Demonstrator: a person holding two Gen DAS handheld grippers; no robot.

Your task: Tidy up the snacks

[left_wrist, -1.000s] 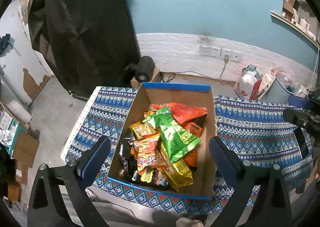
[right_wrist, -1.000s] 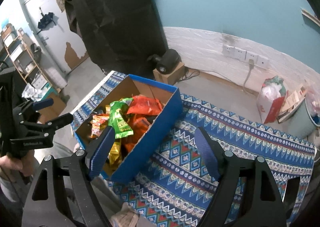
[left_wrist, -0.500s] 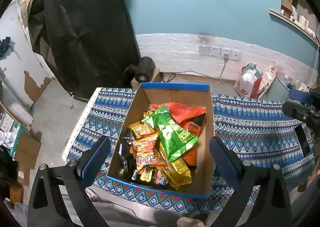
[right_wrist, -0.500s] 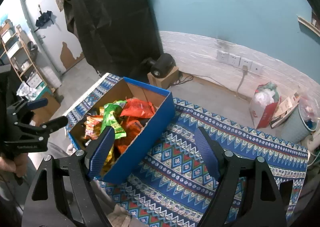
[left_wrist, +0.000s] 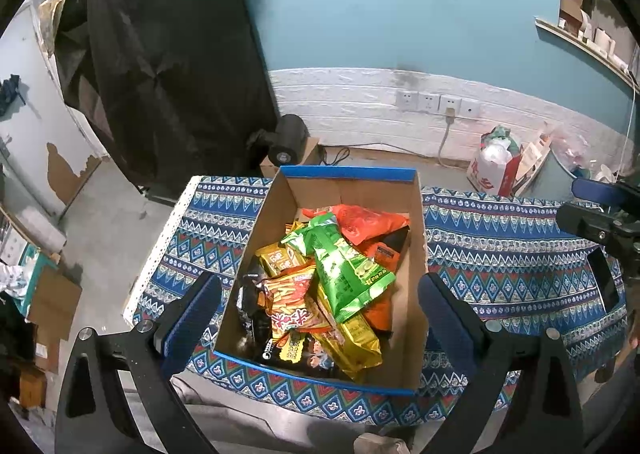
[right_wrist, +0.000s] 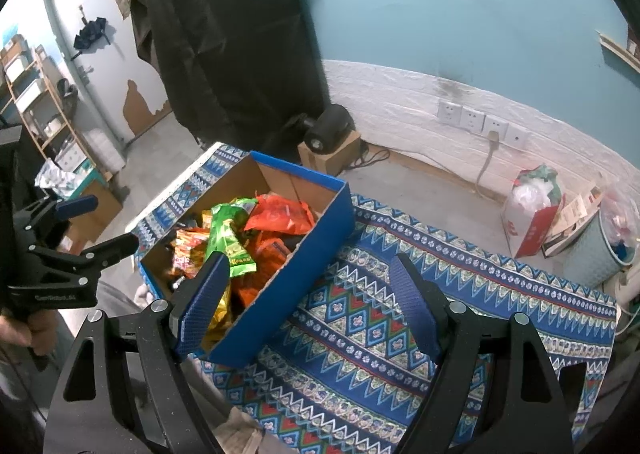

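Currently both tongs hang above the table, spread wide and holding nothing. Left gripper (left_wrist: 318, 306) is centred over the cardboard box (left_wrist: 414, 266); right gripper (right_wrist: 308, 306) sits to the right of it, over the patterned cloth (right_wrist: 400, 318), with its left finger overlapping the box's near corner in view.

Snacks lie in a loose heap inside the box — a green bag (left_wrist: 344, 270) on top, an orange bag (left_wrist: 368, 219) toward the far end, a red-and-yellow packet (left_wrist: 292, 302) and a gold packet (left_wrist: 356, 338) nearer. None shows on the cloth.

Step in hand, as a judgement: unsettled. All packets in the box fits either a pile gathered in, or a jumble waiting to be sorted out; the pictures do not decide between them.

Materials: packets are crinkled glossy film, pillow-shaped, slippery, overlapping at odd angles — any pinch would likely need a sealed edge rather than the puffed middle. Box is plain brown card inside, blue outside, open-topped, rectangular, its long axis running near to far. Cloth is woven-looking, with blue zigzag and diamond bands. Finger pads are blue with a fine ribbed texture.
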